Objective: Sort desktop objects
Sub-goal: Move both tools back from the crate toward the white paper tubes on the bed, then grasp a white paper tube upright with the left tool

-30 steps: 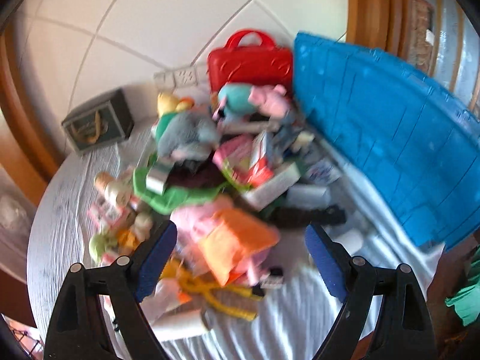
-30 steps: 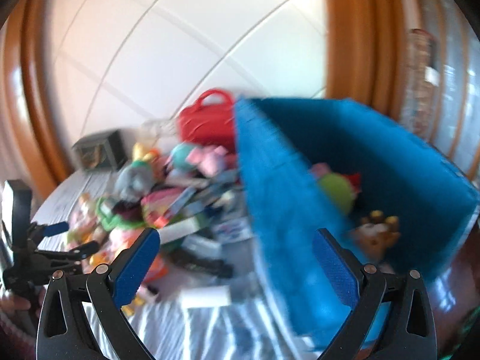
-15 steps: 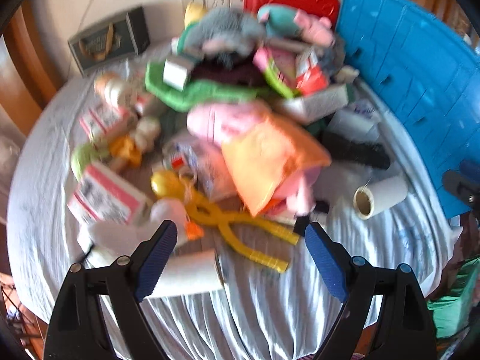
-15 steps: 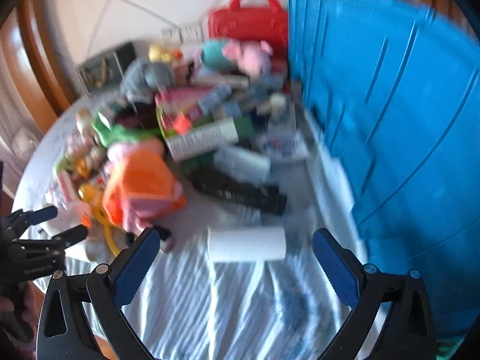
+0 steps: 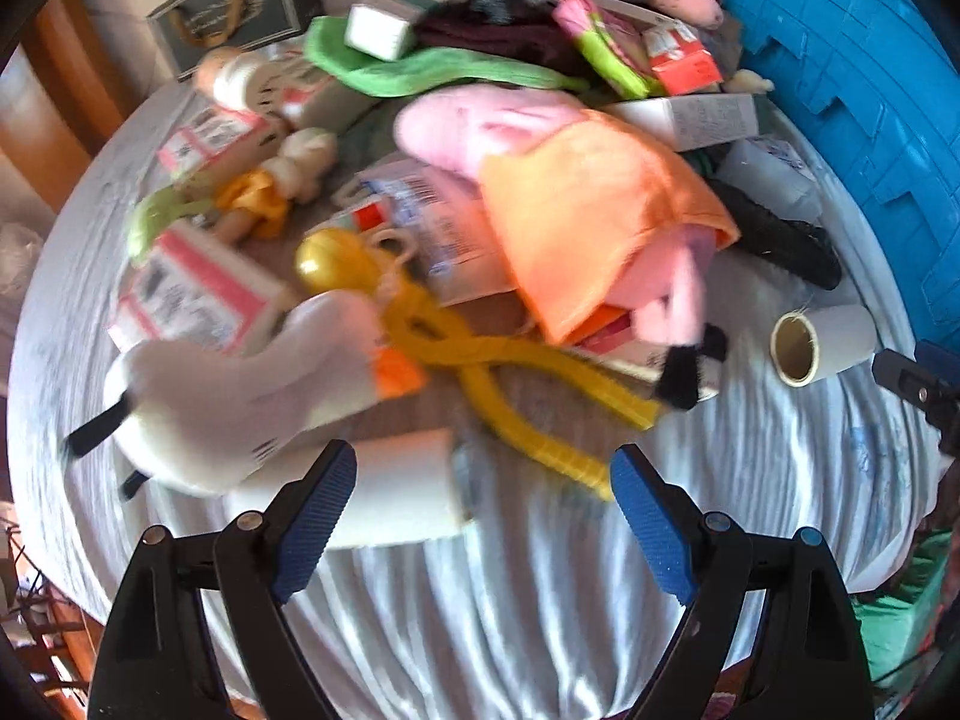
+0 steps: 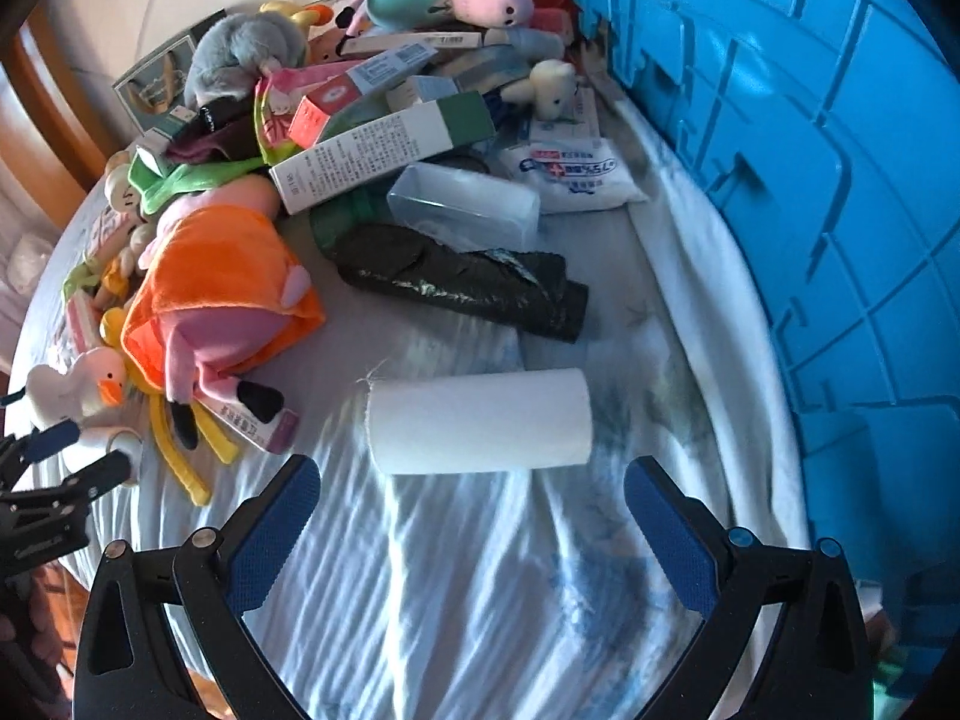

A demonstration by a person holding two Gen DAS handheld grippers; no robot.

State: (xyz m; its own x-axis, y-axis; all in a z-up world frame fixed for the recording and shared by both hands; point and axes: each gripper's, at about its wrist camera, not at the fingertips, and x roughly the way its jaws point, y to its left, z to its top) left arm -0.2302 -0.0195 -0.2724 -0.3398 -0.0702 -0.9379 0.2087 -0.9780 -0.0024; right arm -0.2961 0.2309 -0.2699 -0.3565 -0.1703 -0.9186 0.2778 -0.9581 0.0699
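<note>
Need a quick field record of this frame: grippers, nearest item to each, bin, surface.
left gripper: open, empty, over pile's near edge
right gripper: open, empty, pointing down at the cloth
nearest to right: white paper roll, lying on its side just ahead of the fingertips, untouched
nearest to left: white duck plush, yellow tongs
bin: blue crate, right of pile
surface: striped white cloth

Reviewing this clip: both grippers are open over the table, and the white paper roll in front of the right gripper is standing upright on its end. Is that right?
Not quite. The white paper roll is lying on its side on the striped cloth, as the right wrist view shows. The rest holds: the right gripper and the left gripper are both open with nothing between their jaws.
</note>
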